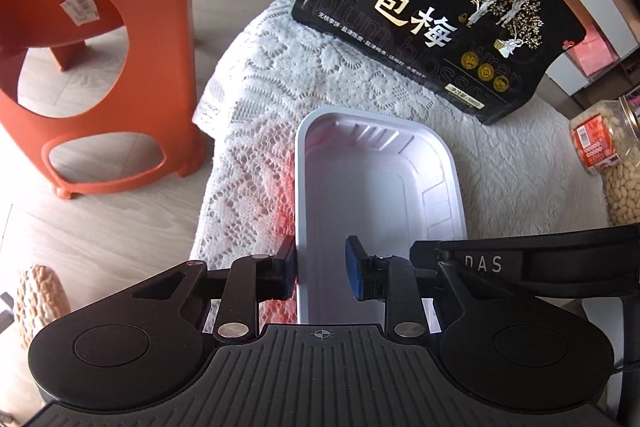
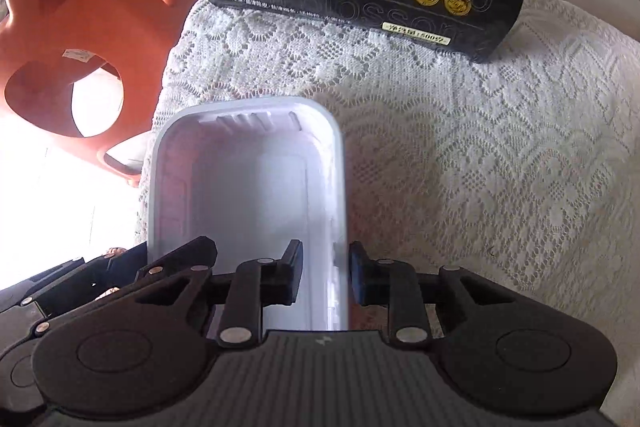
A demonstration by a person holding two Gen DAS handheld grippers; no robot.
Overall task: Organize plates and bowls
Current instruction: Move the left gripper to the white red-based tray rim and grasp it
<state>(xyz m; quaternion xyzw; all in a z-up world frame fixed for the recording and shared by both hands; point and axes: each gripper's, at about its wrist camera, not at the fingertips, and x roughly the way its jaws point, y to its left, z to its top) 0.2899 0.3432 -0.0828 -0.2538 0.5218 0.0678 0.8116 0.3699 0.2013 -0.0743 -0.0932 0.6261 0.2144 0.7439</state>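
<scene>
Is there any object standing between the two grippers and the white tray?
Nothing visible does. The left hand-held gripper straddles the left rim of the white tray, the right hand-held gripper straddles its right rim; both are open.

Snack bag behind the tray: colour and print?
Snack bag: glossy black, white characters, gold trees and medallions. Clearest in the left wrist view.

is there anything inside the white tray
No, in the left wrist view the white tray shows only its bare ribbed walls and floor, with nothing lying in it.

Pale wood floor w/ orange plastic stool beside lace-covered table, bright daylight at left.
</scene>
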